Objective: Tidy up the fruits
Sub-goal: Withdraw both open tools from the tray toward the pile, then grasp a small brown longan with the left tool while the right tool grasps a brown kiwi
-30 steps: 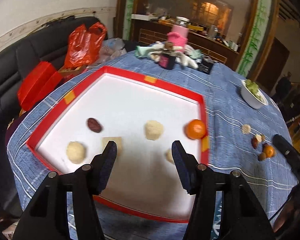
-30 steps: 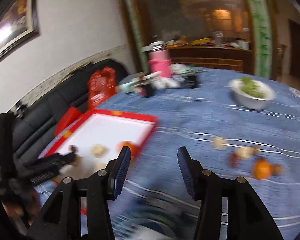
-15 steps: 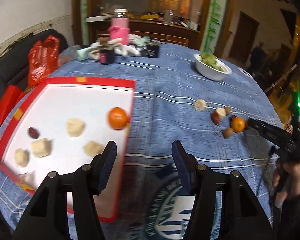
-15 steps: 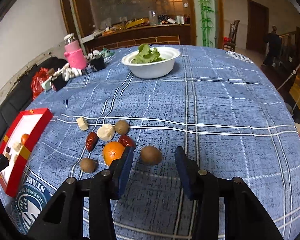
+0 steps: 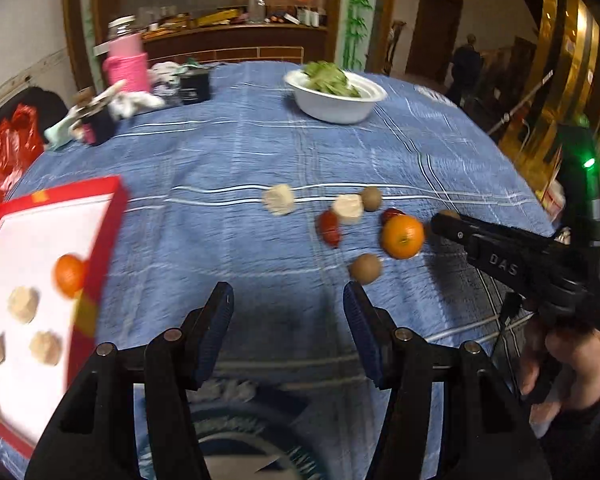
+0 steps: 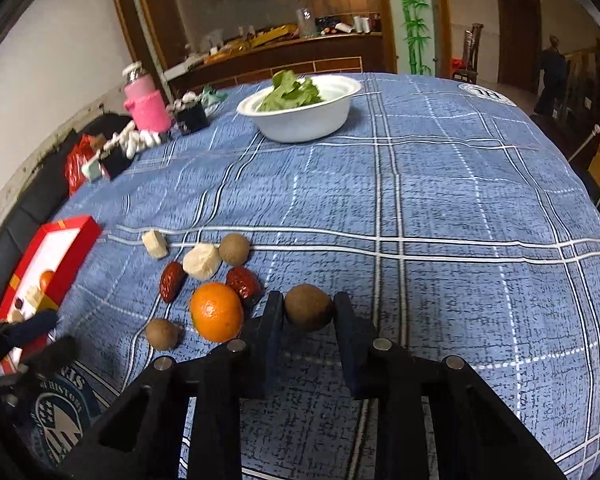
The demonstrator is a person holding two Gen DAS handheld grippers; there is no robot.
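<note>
Blue plaid tablecloth (image 6: 440,208) bears fruit; right claw (image 6: 308,310) has just closed on a brown fruit (image 6: 309,307), left claw (image 5: 286,320) gapes empty.

Fruits (image 6: 216,312) right of tray (image 6: 74,236)

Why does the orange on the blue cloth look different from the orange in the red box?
The orange on the cloth lies loose among other fruits on the blue tablecloth; the orange in the box sits inside the red tray, against its wall. The cloth one looks bigger and sharp; the boxed one looks smaller and blurred. The cloth one has dates and brown fruits near it, the boxed one pale lumps. Both are round and bright orange.
</note>
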